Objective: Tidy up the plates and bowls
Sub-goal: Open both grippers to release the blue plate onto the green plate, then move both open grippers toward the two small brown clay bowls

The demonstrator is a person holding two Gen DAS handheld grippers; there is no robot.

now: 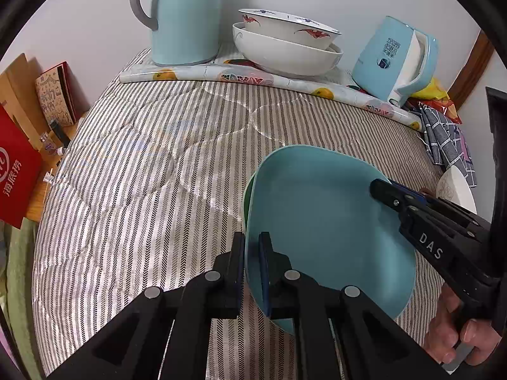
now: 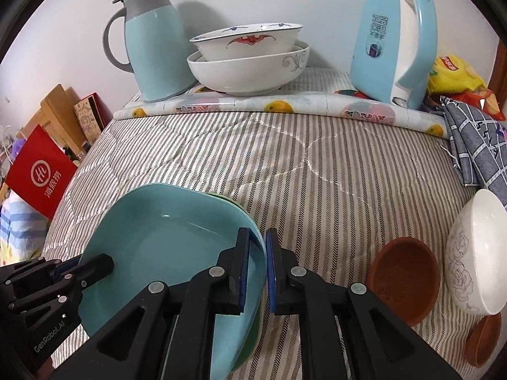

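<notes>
Blue plate (image 1: 323,221) is sitting on a green plate (image 1: 248,202), stacked on the striped quilted cloth (image 1: 152,164), near front of the table. Green one is mostly hiding under the blue, only a thin sliver of rim peeking out in both views (image 2: 228,201). Blue plate is squarish with rounded corners, glossy glaze, shallow well.

Left gripper (image 1: 252,253) is clamping narrow on the blue plate's near rim, one finger inside, one outside. Right gripper (image 2: 257,253) is pinching the opposite rim of the same plate, jaws nearly together. Whether either is also catching the green rim, can't tell. Both plates' near edges are getting cut off by the black gripper bodies.

Right of the stack: brown bowl (image 2: 402,275), matte, clay-like, lying apart from the plates, and a white bowl (image 2: 472,253) with a faint grey flower line pattern tilting just beside it. A second brown piece (image 2: 484,342) is partly hiding behind the white bowl, shape unclear.

Back of table: a bat-pattern bowl (image 2: 250,42) is nesting inside a larger white bowl (image 2: 244,69) on a fruit-print plastic mat (image 2: 285,107). Pale blue jug (image 2: 155,47) with grey handle is standing left of them, its top cut off in the left view. Blue-white kettle (image 2: 389,44) is standing right. Checked grey cloth (image 2: 475,142) is draping at the right edge, yellow packet (image 2: 456,76) behind it partly hidden. Red bag (image 2: 41,174) is off the table, left.
</notes>
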